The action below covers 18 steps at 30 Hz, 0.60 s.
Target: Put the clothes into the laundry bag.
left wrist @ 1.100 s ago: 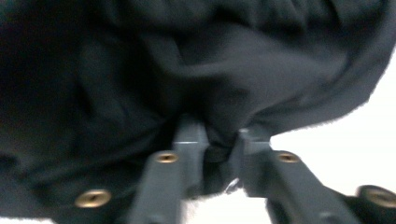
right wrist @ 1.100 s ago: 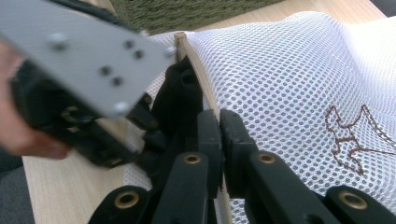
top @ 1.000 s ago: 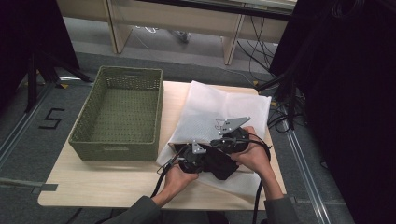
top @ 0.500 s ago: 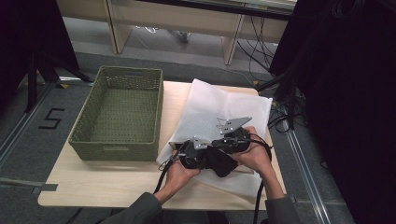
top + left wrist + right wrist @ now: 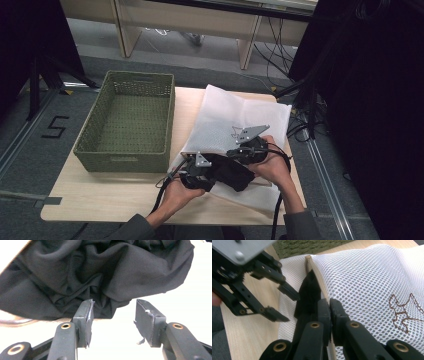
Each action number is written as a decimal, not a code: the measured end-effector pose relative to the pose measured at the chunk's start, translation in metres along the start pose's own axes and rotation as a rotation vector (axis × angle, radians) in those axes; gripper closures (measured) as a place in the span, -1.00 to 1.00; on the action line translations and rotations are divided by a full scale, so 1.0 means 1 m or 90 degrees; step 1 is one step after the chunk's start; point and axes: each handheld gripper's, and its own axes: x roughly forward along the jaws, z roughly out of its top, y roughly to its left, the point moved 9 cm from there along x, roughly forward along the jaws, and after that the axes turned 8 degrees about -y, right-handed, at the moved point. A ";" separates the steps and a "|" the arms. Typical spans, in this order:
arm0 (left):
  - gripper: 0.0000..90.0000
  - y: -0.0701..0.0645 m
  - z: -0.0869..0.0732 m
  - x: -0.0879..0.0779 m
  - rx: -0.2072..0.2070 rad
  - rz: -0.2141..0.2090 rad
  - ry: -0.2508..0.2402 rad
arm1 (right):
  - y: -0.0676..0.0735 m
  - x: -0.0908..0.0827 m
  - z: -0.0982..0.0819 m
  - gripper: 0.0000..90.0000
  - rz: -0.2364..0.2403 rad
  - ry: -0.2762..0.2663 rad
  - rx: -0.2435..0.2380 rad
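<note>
A white mesh bag (image 5: 235,115) lies on the table, and a black garment (image 5: 232,172) bunches at its near opening. My right gripper (image 5: 329,303) is shut on the bag's tan-trimmed rim (image 5: 317,272), holding the mouth up beside the dark cloth (image 5: 308,290). My left gripper (image 5: 112,310) faces the crumpled black garment (image 5: 100,272). Its jaws have just been opening and now stand apart, the pads pressing on nothing and only a low fold of cloth near their tips. From the right gripper view, the left gripper (image 5: 291,308) hovers just left of the bag's mouth.
A green woven basket (image 5: 125,120) stands on the left half of the wooden table (image 5: 100,200), close to the bag's left edge. Cables trail from both grippers over the near edge. Dark equipment and cables crowd the floor to the right.
The left gripper's jaws have spread apart, and that hand has drawn back slightly toward the near left. The right gripper has stayed put on the bag's rim.
</note>
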 end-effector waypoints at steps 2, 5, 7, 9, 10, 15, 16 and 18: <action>0.10 0.002 -0.001 -0.005 0.005 0.000 0.002 | 0.000 0.000 0.000 0.97 0.000 0.001 0.000; 0.12 0.008 -0.004 -0.011 0.002 0.007 0.002 | 0.000 0.000 0.000 0.97 0.000 0.001 -0.001; 0.14 0.013 -0.005 -0.013 -0.005 0.012 -0.001 | 0.000 0.000 0.000 0.97 0.001 0.001 -0.004; 0.20 0.017 -0.004 -0.013 -0.015 0.013 -0.005 | 0.000 0.000 0.001 0.97 0.003 0.000 -0.008; 0.25 0.017 -0.004 -0.013 -0.016 0.009 -0.006 | 0.000 0.000 0.000 0.97 0.003 0.001 -0.010; 0.46 0.010 -0.004 -0.003 -0.015 -0.016 0.000 | 0.003 0.000 0.001 0.97 0.002 0.004 -0.005; 0.48 0.006 -0.004 0.000 -0.018 -0.026 -0.001 | 0.002 0.000 0.002 0.97 0.005 0.002 -0.014; 0.52 -0.001 -0.003 0.007 -0.018 -0.038 -0.001 | 0.004 -0.001 0.002 0.97 0.005 0.003 -0.010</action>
